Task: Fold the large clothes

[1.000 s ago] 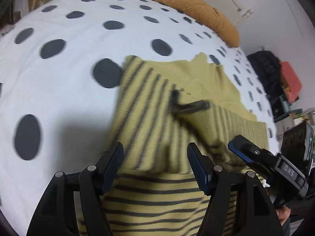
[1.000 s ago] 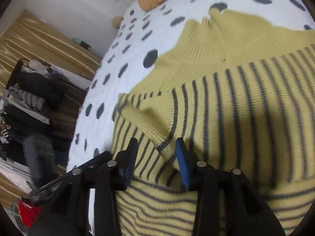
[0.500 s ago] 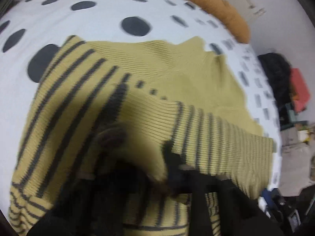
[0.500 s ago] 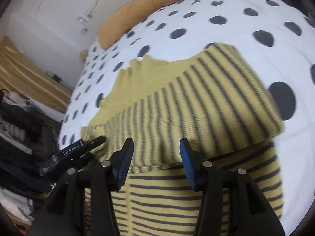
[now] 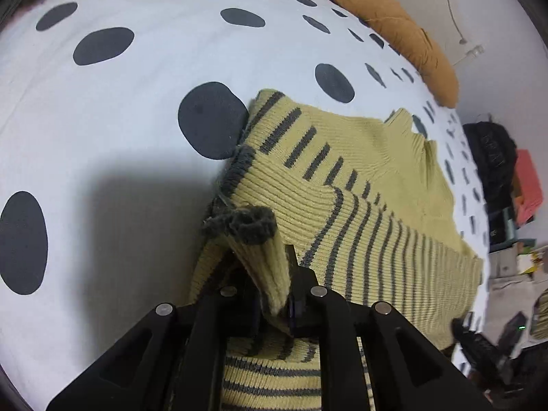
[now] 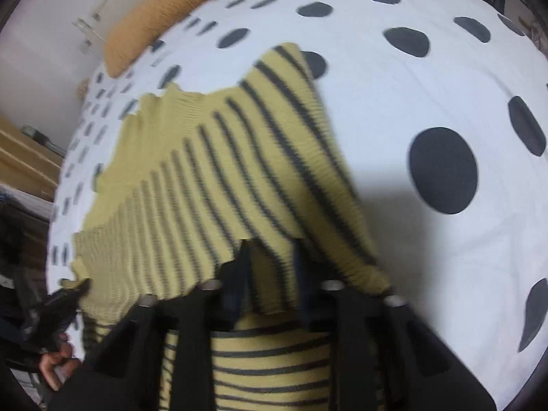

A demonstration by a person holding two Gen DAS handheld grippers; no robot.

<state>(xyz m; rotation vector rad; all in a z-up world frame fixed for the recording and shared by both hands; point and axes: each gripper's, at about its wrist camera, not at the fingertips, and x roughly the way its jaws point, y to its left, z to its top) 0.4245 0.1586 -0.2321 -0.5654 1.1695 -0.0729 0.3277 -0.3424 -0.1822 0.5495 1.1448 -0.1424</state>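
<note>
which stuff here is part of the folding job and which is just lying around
Part of the job:
- yellow striped sweater
- left claw, gripping a fold of the sweater, jaws opening slightly
- right claw, sweater edge between its jaws

Just lying about:
- orange pillow
- polka-dot bed cover
- clutter beside the bed

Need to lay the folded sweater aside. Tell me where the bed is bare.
Bare dotted bedspread lies left of the striped sweater up to the orange pillow, and again on its right. The middle is crowded: sweater and both grippers.
</note>
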